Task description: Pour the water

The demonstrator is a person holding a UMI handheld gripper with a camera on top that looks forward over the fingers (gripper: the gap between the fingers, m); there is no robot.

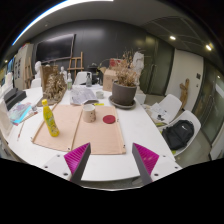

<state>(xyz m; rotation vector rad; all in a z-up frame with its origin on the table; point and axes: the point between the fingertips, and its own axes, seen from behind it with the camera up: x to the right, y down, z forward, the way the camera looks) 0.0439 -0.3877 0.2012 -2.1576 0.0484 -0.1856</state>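
While the gripper (112, 160) hangs open above the white table (150, 140), nothing sits between its fingers. Beyond them stand a yellow bottle (48, 118), contents indiscernible, and a small cup (89, 114) on tan mats (82, 130)

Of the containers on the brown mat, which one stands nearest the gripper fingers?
The yellow bottle, tall and upright at the mat's left edge, is nearest. The small cup stands farther back near the middle. The gripper is open, holding nothing.
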